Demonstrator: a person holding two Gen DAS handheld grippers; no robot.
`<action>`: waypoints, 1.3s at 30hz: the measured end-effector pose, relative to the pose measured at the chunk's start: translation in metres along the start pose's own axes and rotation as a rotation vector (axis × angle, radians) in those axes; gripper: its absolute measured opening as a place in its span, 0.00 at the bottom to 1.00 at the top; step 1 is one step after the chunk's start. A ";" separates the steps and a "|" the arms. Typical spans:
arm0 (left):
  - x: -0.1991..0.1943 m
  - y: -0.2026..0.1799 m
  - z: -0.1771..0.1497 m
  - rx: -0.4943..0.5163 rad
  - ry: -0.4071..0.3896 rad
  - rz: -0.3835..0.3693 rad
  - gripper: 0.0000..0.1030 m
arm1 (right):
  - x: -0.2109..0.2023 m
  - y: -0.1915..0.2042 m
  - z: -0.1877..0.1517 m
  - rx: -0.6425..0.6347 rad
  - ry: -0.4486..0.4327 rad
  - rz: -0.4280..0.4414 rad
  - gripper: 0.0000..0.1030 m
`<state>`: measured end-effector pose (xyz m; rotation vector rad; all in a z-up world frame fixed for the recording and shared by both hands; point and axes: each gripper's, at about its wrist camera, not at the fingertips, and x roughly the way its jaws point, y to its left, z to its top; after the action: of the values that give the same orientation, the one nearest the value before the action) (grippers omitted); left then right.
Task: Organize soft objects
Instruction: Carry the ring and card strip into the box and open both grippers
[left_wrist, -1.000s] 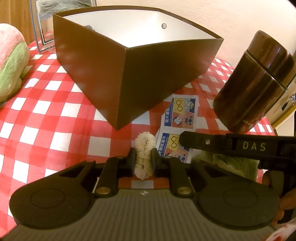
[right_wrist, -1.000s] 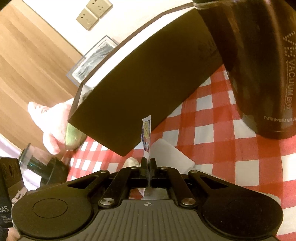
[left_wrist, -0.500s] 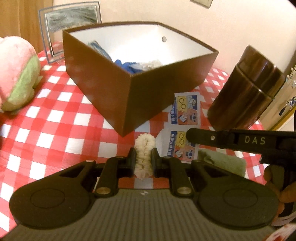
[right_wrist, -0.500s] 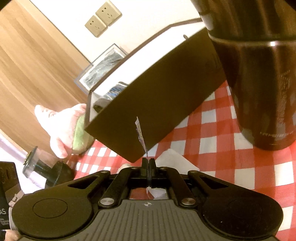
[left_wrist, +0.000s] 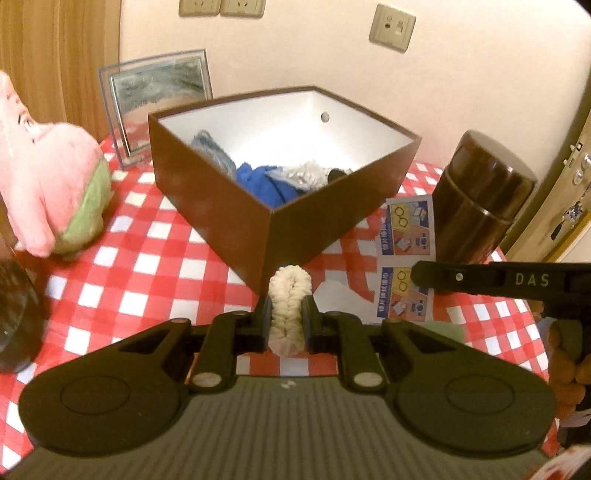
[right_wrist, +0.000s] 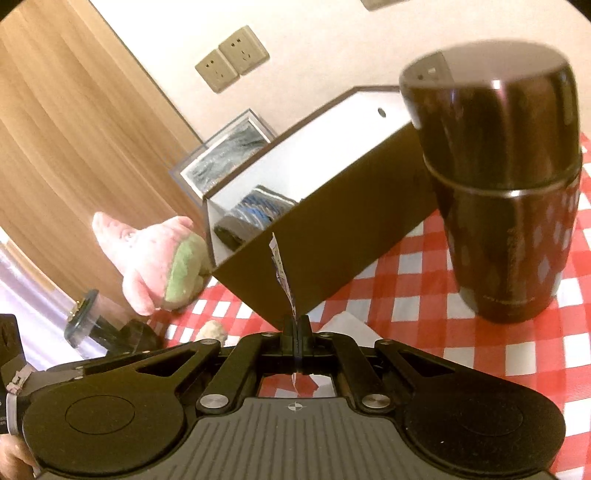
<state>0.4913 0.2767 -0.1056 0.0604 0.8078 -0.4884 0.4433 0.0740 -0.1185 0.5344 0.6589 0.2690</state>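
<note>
Both hand-held grippers had risen over the last second: left hand-held gripper (left_wrist: 289, 320) clamping cream fuzzy scrunchie (left_wrist: 289, 301), right hand-held gripper (right_wrist: 295, 329) pinching thin printed wipe packet (right_wrist: 282, 274), brown open box (left_wrist: 306, 229) ahead now showing contents, drop-in likely next.

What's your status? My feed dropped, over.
Left gripper shut on scrunchie. Right gripper shut on packet. Both short of box, its near corner ahead; flask right.
</note>
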 end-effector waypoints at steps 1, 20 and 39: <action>-0.003 -0.001 0.003 0.003 -0.007 0.000 0.15 | -0.004 0.003 0.001 -0.005 -0.004 -0.002 0.00; -0.001 -0.005 0.100 0.090 -0.175 -0.024 0.15 | -0.019 0.043 0.081 -0.136 -0.147 -0.025 0.00; 0.113 0.004 0.187 0.099 -0.095 0.023 0.15 | 0.098 0.029 0.168 -0.177 -0.134 -0.277 0.00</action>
<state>0.6865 0.1913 -0.0559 0.1366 0.6889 -0.5051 0.6234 0.0729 -0.0410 0.2838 0.5644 0.0291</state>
